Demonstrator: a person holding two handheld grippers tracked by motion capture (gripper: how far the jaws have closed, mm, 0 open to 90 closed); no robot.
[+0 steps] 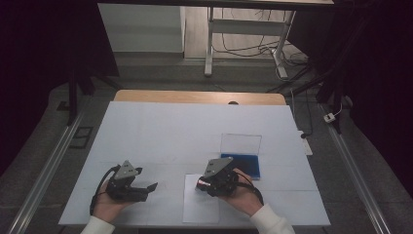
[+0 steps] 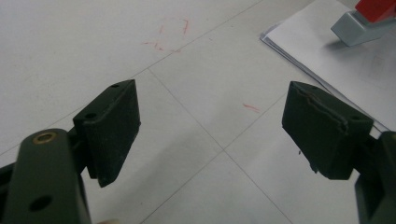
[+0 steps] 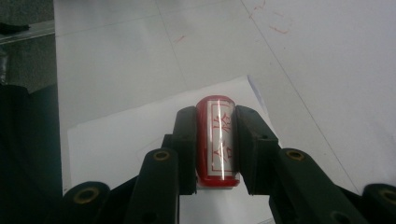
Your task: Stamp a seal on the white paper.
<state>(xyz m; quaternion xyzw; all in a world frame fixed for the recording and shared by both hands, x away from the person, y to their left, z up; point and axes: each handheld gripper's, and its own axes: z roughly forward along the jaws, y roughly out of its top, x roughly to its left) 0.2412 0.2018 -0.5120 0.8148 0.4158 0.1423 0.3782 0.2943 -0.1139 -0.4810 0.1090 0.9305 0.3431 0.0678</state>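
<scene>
A red stamp (image 3: 218,140) with a white label of red characters lies gripped between the jaws of my right gripper (image 3: 217,122), shut on it. In the high view that gripper (image 1: 203,184) holds the stamp (image 1: 199,184) just above a white sheet of paper (image 1: 199,208) near the front edge. My left gripper (image 1: 148,189) rests low at the front left, open with nothing between its jaws. In the left gripper view, the open gripper (image 2: 210,135) hangs over bare white table, with the stamp (image 2: 369,18) and its grey base over the paper (image 2: 336,70) at the top right.
A blue ink pad case (image 1: 245,165) with its clear lid (image 1: 241,145) raised stands just right of and behind the right gripper. The table wears a white cover (image 1: 170,131) with faint red marks (image 2: 168,37). Desk legs and cables stand on the floor beyond.
</scene>
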